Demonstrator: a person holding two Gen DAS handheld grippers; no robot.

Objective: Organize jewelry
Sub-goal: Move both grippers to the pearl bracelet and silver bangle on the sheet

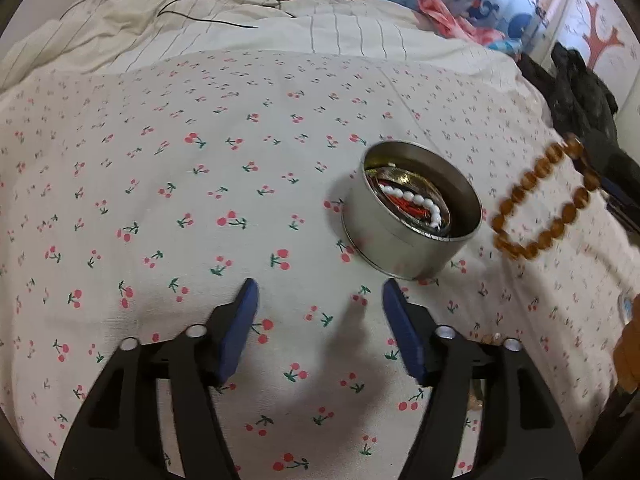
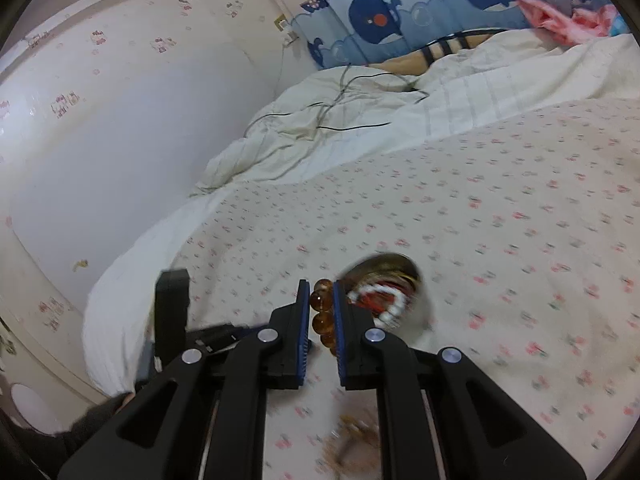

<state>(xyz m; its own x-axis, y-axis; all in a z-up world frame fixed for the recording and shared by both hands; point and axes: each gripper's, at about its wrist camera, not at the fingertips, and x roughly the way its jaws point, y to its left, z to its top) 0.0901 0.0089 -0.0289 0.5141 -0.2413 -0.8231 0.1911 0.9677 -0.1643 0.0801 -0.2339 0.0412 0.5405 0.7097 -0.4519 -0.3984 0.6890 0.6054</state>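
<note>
Blue pads lined both pairs of tongs that we held. Our left gripper (image 1: 318, 300) stood spread wide over the cherry-print sheet (image 1: 200, 184), with nothing but cloth between its fingers. Our right gripper (image 2: 322, 300) was pressed together on the amber bead bracelet (image 2: 322, 308), several round beads stacked in the narrow gap between its pads. In the left wrist view the same bracelet (image 1: 536, 208) hung in the air as a blurred loop, just to the right of the round metal tin (image 1: 412, 220) and above the sheet. The tin stood upright on the sheet, ahead and to the right of the left fingers, apart from them. Inside it lay a white bead string (image 1: 416, 204) on top of something red and a gold-coloured piece. Beyond the sheet we saw a rumpled pale quilt (image 1: 224, 28) with a thin black cable (image 1: 216, 12) across it, and a blue whale-print curtain (image 2: 400, 12) behind.
</note>
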